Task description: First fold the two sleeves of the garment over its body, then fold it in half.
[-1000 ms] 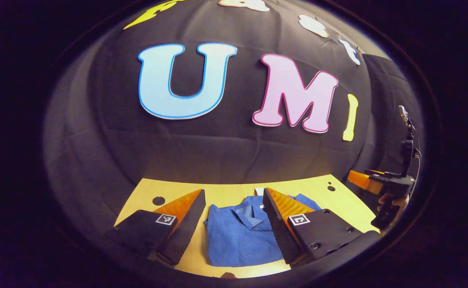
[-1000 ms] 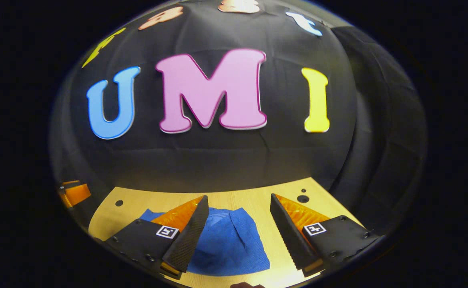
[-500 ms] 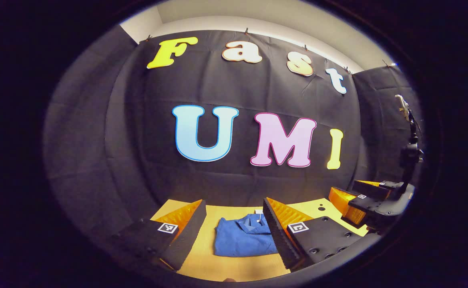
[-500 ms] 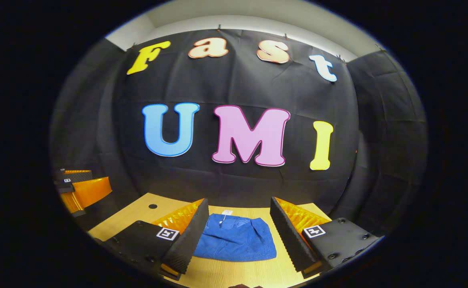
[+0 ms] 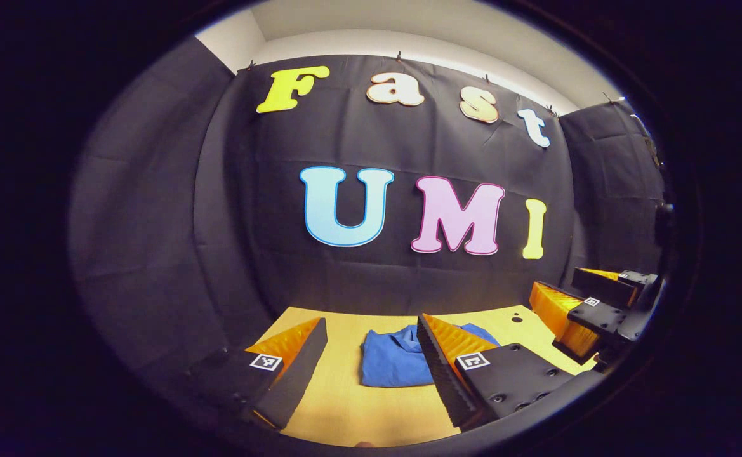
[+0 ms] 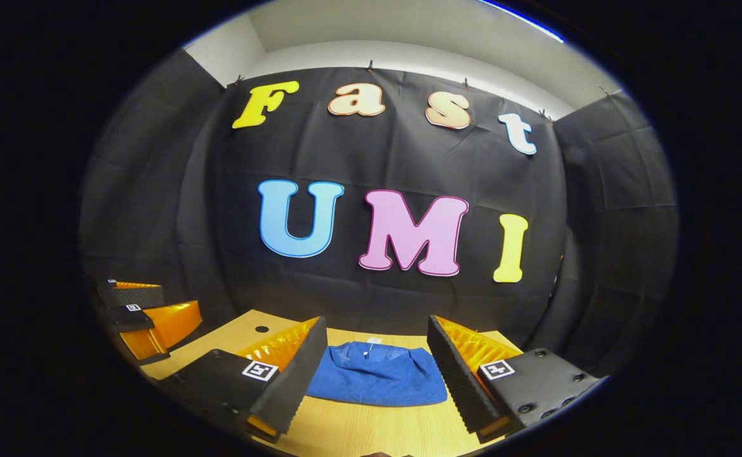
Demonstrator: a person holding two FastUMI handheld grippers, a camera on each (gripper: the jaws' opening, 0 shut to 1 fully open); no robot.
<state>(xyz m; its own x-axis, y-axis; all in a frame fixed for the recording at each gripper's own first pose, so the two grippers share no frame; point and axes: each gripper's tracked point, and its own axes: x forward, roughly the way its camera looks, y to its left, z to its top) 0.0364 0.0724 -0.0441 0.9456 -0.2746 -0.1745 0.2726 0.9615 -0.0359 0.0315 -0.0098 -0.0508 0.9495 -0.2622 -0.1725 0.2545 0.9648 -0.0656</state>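
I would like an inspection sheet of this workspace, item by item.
Surface: wooden table, with small round holes near its far edge.
Job's things: blue garment lying flat as a compact bundle, a small white tag at its far edge.
Clutter: nothing seen.
Grippers: left hand-held gripper open, above the table; right hand-held gripper open, above the table; neither touches the garment.
Cables: nothing seen.
Surroundings: black cloth wall, pale wall above it.
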